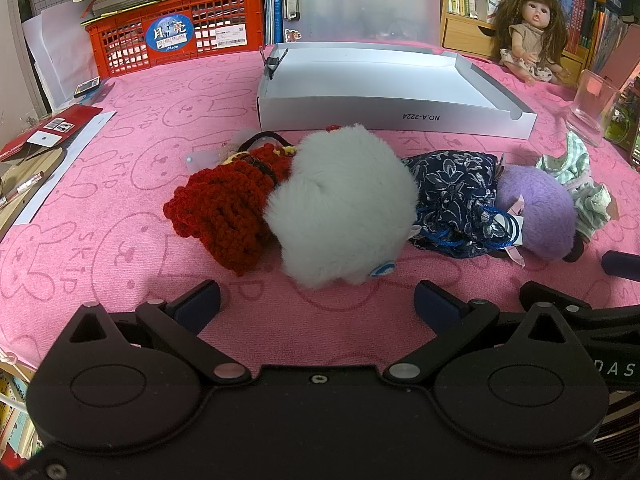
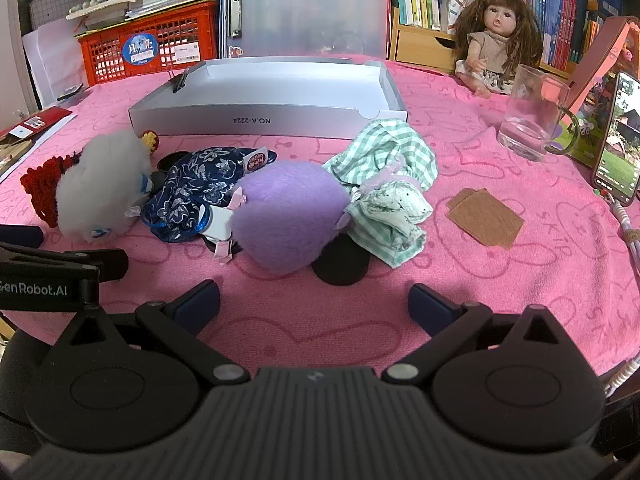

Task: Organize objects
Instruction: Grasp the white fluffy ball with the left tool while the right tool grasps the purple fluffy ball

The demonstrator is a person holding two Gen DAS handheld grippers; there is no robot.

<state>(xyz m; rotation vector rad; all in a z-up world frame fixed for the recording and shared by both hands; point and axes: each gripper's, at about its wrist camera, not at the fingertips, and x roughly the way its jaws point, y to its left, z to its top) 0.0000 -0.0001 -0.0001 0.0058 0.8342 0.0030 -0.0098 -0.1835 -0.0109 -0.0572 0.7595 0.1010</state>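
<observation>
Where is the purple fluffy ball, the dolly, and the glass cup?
purple fluffy ball [image 2: 286, 210]: right wrist view, middle of its fuzzy top.
doll [image 2: 490, 46]: right wrist view, on its chest.
glass cup [image 2: 534, 114]: right wrist view, on its clear side wall.

Worktop cover [image 1: 120, 208]: pink terry cloth, matt, napped. Tray box [image 1: 400, 118]: smooth grey cardboard, faint sheen. Red pouch [image 1: 224, 208]: coarse crochet yarn. Grey pompom [image 1: 344, 204] and purple pompom [image 2: 288, 216]: long, soft fluffy pile. Navy floral pouch [image 2: 200, 188]: satiny woven cloth. Green gingham garment [image 2: 384, 164]: thin cotton-like cloth. Mug [image 2: 532, 120]: clear glossy glass. Crate [image 1: 180, 36]: red moulded plastic.
</observation>
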